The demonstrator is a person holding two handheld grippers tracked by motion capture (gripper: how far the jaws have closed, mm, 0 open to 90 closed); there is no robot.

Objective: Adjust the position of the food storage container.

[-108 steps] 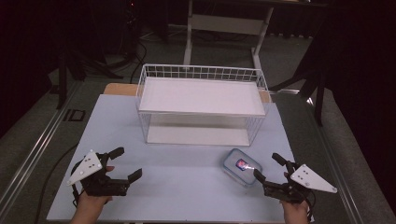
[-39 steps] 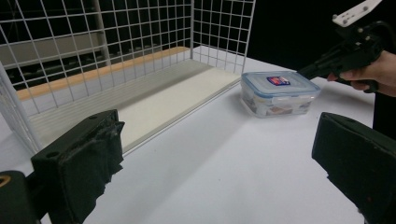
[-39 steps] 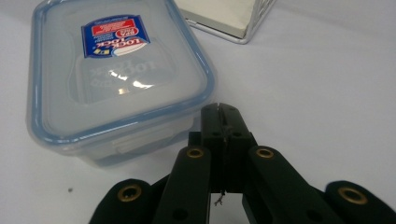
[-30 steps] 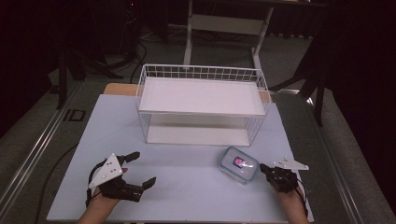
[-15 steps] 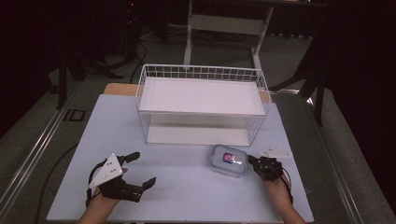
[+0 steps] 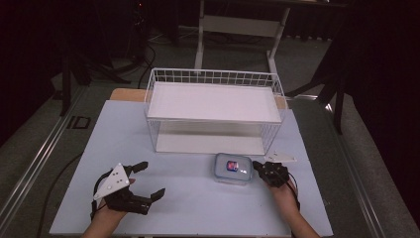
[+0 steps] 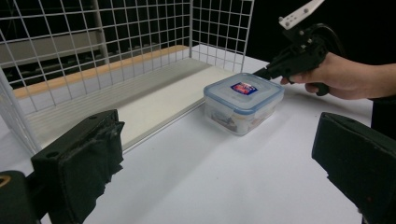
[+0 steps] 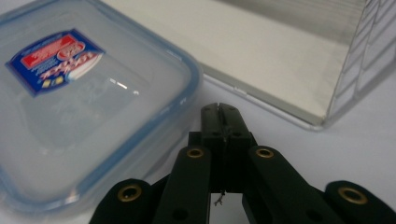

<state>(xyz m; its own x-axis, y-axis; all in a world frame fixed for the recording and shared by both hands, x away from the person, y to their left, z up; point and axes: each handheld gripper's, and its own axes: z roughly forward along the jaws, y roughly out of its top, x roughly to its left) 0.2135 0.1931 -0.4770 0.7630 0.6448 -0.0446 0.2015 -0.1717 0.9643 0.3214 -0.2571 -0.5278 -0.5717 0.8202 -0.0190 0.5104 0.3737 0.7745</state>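
Note:
A clear plastic food box (image 6: 233, 168) with a blue-rimmed lid and a red-and-blue label sits on the white table in front of the wire rack. My right gripper (image 6: 256, 165) is shut, its tips touching the box's right side; up close the box (image 8: 79, 112) lies just left of the closed tips (image 8: 219, 114). My left gripper (image 6: 146, 179) rests open at the table's front left, nothing between its jaws. From the left gripper view the box (image 7: 243, 100) stands ahead, with the right gripper (image 7: 264, 72) against its far side.
A white wire rack (image 6: 213, 111) with a flat shelf on top stands at the back middle of the table (image 6: 198, 208); its lower tray (image 7: 140, 100) lies open toward me. A desk frame (image 6: 237, 25) stands on the floor behind.
My right gripper has pushed the box leftward across the table, closer to the rack's front. My left gripper shifted slightly right earlier and now holds still.

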